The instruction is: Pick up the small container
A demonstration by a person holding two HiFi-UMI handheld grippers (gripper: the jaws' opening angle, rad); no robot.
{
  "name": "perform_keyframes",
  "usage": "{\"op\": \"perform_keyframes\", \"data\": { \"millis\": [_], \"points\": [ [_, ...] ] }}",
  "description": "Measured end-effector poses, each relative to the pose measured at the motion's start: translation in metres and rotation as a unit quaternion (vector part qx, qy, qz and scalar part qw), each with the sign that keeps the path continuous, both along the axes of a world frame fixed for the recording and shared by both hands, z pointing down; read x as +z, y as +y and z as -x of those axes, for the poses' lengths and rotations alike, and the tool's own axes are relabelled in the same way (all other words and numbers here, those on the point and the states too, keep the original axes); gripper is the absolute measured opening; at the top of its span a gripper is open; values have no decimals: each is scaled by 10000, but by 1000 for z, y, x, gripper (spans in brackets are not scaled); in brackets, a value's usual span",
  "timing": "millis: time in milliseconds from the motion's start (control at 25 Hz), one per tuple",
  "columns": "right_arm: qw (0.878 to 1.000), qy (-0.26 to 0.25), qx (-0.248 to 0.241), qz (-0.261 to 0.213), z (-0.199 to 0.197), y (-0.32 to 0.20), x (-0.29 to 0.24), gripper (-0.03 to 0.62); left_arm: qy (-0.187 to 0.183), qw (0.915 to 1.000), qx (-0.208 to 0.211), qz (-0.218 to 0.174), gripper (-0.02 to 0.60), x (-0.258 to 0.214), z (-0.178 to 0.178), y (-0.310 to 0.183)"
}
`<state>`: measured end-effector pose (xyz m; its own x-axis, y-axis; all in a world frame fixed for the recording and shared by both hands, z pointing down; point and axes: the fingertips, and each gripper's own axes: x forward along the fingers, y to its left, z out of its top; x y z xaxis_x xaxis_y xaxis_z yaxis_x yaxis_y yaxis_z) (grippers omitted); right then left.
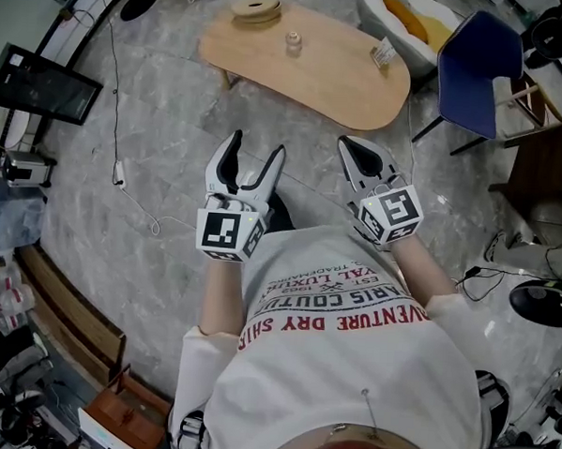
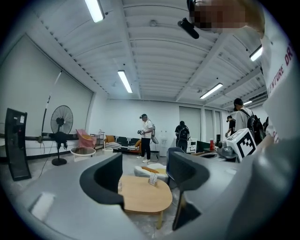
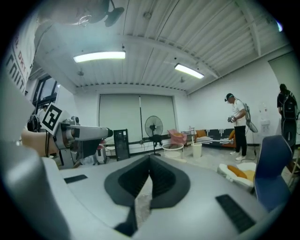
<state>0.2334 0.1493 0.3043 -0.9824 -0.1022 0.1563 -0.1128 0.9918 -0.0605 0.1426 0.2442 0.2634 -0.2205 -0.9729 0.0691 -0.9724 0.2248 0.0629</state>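
Left gripper (image 1: 257, 147) is gaping wide, empty; right gripper (image 1: 349, 145) is pinching shut on nothing. Small container (image 1: 292, 41), upper centre, is likely risking toppling if nudged by shut jaws.

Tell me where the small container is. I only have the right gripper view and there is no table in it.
Observer: The small container stands upright on the wooden table, near the top of the head view.
Operator: Check the left gripper.
Observer: The left gripper has its fingers apart with nothing between them, and it is aimed toward that table.
Operator: Report what else is on the table.
Observer: A round wooden piece sits near the far edge and a small card stands toward the right end. Both are apart from the container.
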Motion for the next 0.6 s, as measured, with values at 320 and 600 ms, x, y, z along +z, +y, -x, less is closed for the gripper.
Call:
{"op": "perform_keyframes", "data": {
  "millis": [320,600],
  "points": [
    [9992,113,371,20,130,-11,0,6,24,9992,399,-55,298,-3,139,-19],
    [9952,282,933,88,243,-26,1,6,-75,9940,1061,254,298,6,255,-46]
  ]
}}
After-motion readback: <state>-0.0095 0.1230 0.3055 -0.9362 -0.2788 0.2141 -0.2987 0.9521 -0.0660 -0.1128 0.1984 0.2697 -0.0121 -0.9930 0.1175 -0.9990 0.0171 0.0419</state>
